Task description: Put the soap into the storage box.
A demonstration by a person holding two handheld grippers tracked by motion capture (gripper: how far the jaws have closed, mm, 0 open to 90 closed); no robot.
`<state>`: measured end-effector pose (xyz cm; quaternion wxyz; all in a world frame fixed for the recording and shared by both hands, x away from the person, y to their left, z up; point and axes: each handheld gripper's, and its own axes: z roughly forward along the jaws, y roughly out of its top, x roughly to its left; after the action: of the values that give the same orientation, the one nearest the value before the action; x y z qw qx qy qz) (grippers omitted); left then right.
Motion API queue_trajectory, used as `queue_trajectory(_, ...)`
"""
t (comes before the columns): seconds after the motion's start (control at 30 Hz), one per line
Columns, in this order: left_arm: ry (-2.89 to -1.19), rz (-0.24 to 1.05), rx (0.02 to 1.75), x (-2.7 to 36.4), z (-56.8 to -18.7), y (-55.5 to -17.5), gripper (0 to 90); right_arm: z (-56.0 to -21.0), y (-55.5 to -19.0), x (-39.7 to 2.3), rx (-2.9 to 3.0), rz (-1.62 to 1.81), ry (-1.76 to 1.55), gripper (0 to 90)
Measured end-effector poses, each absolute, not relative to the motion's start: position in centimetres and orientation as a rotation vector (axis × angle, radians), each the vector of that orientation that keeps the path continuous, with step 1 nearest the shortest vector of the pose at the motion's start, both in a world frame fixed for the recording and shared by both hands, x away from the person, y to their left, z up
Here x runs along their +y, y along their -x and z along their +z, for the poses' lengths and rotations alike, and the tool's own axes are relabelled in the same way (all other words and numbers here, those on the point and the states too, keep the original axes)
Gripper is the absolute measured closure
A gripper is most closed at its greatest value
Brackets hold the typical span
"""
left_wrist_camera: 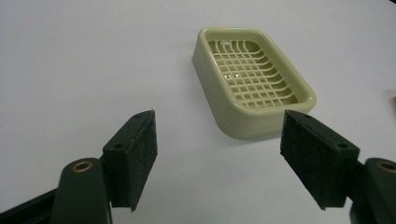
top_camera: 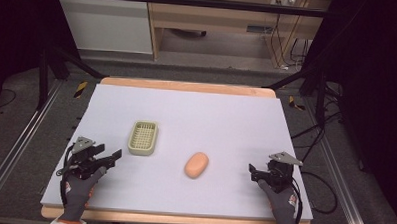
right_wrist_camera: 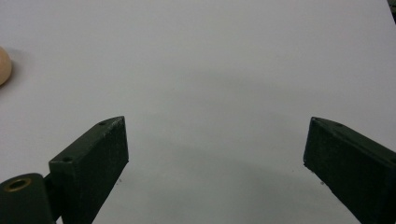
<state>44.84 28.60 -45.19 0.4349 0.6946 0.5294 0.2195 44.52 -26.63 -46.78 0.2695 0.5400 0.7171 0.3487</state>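
At far left, left gripper (top_camera: 116, 154) low over the counter (top_camera: 226, 118), jaws spread wide and holding nothing, aimed at the pale green soap dish (top_camera: 143, 137) just ahead. Dish lying flat and empty, grid floor bare, seen close in the left gripper view (left_wrist_camera: 254, 81) between and beyond the black pads (left_wrist_camera: 140, 154). Right of the dish and apart from it, peach-coloured soap bar (top_camera: 196, 165) resting on the lavender cover near mid-counter. At far right, right gripper (top_camera: 253, 173), jaws likewise wide apart and empty, pointed inward toward the bar, well short of it; bar's edge (right_wrist_camera: 3, 65) just visible in the right gripper view. Apparently the opening step: approach before any grasp. Next move likely a reach to the bar, jaws across its narrow width, then a lift into the dish.
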Motion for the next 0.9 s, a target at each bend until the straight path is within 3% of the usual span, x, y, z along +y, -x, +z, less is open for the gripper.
queue_trajectory(0.9, -1.779, 0.537, 1.190, 25.5, -43.0, -44.6, 28.2, -47.0, -44.2, -26.7, 1.947, 0.955, -1.451, 8.1)
